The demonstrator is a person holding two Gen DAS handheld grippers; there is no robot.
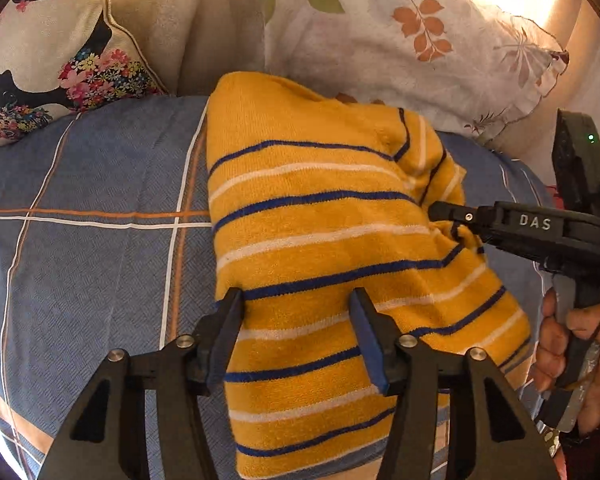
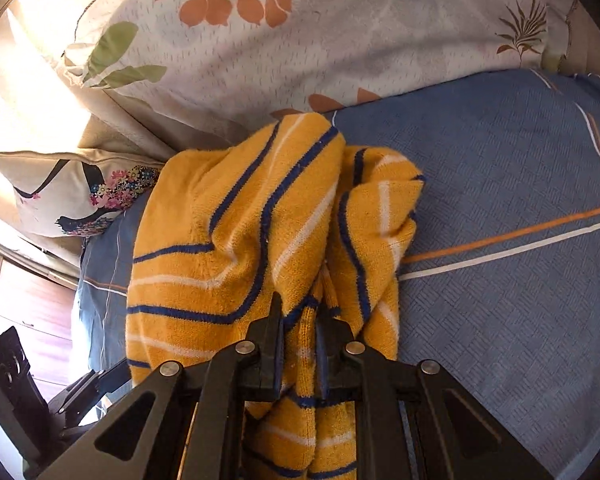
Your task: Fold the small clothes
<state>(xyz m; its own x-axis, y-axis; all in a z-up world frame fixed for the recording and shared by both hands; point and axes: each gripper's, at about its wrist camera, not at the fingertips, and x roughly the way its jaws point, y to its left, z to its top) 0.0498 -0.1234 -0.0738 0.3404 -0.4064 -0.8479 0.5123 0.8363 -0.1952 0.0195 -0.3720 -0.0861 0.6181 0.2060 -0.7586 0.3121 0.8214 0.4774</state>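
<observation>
Fingers (image 1: 236,320) of the left gripper (image 1: 296,300) are seen nearest in the left wrist view, and the jaws are held apart above the near part of the yellow striped garment (image 1: 320,240), with no cloth pressed between them. In the right wrist view the right gripper (image 2: 298,312) is closed narrowly on a bunched fold of this garment (image 2: 236,240), which is lifted into a ridge there. The garment is laid on a blue bedsheet (image 1: 100,240) with orange and white lines. At the right edge of the left view a hand (image 1: 572,344) is seen around the handle of the right gripper. Farther back, a flowered cushion (image 1: 52,64) and a pillow (image 1: 400,32) with a leaf print are placed against the head of the bed.
</observation>
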